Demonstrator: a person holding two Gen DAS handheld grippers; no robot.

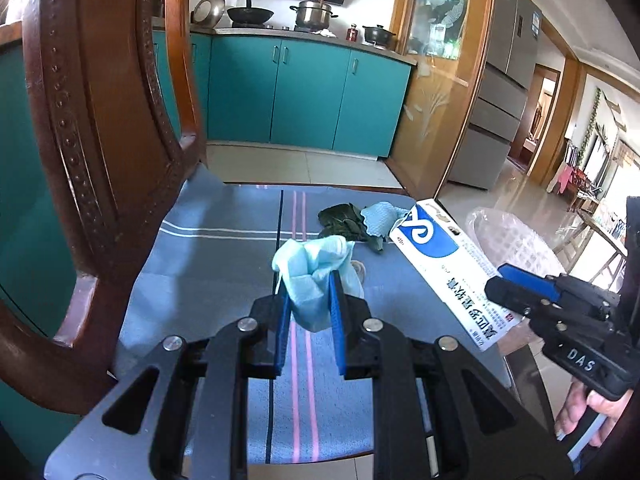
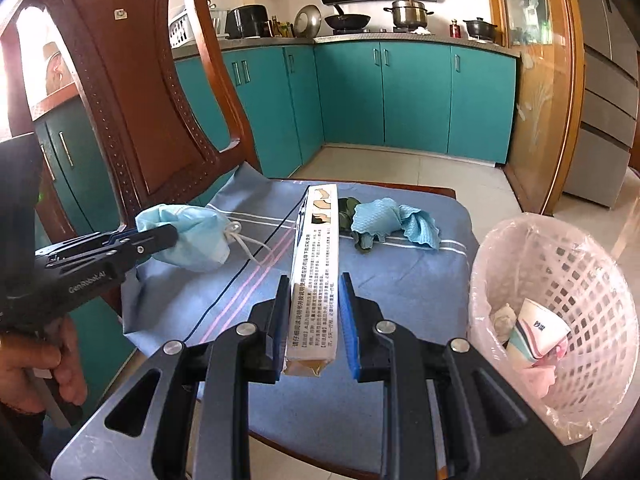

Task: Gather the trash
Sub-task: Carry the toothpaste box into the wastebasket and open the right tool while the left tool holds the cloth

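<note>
My left gripper is shut on a crumpled light-blue face mask and holds it above the chair seat; the mask also shows in the right wrist view. My right gripper is shut on a long white and blue carton, held above the seat; the carton also shows in the left wrist view. A blue cloth and dark green leaves lie on the seat's far side. A pink basket lined with plastic stands to the right.
The wooden chair has a blue striped seat cover and a tall backrest on the left. The basket holds a paper cup and other scraps. Teal kitchen cabinets stand behind, across a tiled floor.
</note>
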